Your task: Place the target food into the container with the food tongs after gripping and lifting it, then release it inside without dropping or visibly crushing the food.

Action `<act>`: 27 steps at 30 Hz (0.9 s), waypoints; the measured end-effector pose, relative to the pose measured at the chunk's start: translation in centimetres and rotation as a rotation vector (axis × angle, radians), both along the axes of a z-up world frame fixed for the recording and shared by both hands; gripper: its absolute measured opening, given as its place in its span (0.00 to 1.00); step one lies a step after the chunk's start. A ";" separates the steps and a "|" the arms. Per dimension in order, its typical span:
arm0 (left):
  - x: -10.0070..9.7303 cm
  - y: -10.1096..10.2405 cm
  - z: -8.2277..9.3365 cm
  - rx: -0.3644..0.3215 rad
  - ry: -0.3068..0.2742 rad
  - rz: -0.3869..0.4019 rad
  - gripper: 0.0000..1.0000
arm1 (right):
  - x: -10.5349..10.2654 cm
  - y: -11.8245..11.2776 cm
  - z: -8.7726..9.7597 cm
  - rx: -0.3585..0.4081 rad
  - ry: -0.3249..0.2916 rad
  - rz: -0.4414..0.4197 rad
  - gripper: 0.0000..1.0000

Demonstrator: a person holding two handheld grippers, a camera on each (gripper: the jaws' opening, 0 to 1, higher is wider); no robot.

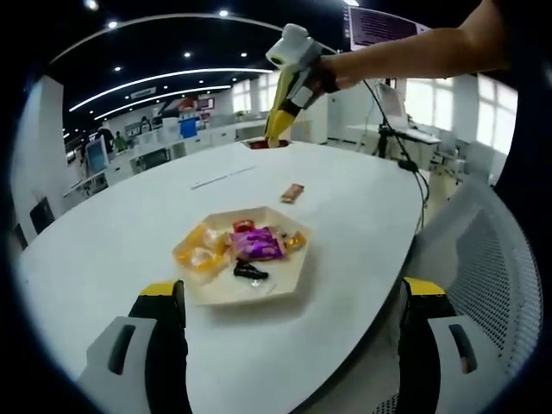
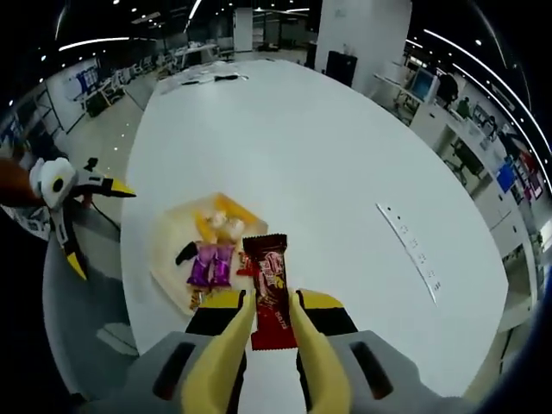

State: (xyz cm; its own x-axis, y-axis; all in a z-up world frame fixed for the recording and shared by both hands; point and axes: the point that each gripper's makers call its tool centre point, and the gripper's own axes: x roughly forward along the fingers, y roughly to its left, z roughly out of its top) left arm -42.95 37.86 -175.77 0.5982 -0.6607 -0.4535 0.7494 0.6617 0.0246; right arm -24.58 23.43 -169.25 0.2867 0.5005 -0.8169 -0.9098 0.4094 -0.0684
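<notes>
grip: right gripper [image 2: 269,332] is clamping a red snack bar [image 2: 272,293] between its yellow jaws, which are closing nearly parallel on the wrapper; no crushing is visible.
lift: the bar is riding in the air, well above the table, so grip and lift are looking done.
position: in the right gripper view the bar is hanging just past the near edge of the tray [image 2: 168,267], not yet over its middle.
remaining: carrying over the tray, lowering, and letting go inside are looking like the steps left.
left: left gripper [image 1: 289,345] is hovering with jaws wide apart and holding nothing; the tray [image 1: 289,280] is sitting between them in the left gripper view.
tray contents: a purple packet [image 1: 256,244], yellow-wrapped pieces [image 1: 200,250] and a small black piece [image 1: 250,272] are lying in the tray.
stray: another small bar [image 1: 292,192] is lying on the table beyond the tray, apart from it.
surface: a large white oval table [image 2: 328,164] is carrying the tray; it is smooth and glossy.
room: an open office is stretching behind, with rows of desks, monitors and ceiling strip lights; a mesh chair [image 1: 483,267] is standing beside the table.
risk: the wrapper is looking slick, so I judge it could slip in the jaws.
</notes>
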 end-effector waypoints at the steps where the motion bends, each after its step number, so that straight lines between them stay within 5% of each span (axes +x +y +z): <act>1: 0.0 0.0 0.0 0.001 0.001 0.000 0.99 | -0.1 0.4 0.0 0.003 0.000 0.001 0.21; 27: -0.1 -0.1 -0.4 0.014 0.019 -0.004 0.99 | -5.0 11.9 0.0 0.068 0.004 0.166 0.22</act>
State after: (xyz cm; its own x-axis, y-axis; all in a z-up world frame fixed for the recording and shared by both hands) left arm -43.02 37.76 -176.22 0.5870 -0.6563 -0.4740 0.7523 0.6585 0.0199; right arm -29.58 35.36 -169.23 0.1925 0.5947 -0.7805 -0.9654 0.2573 -0.0420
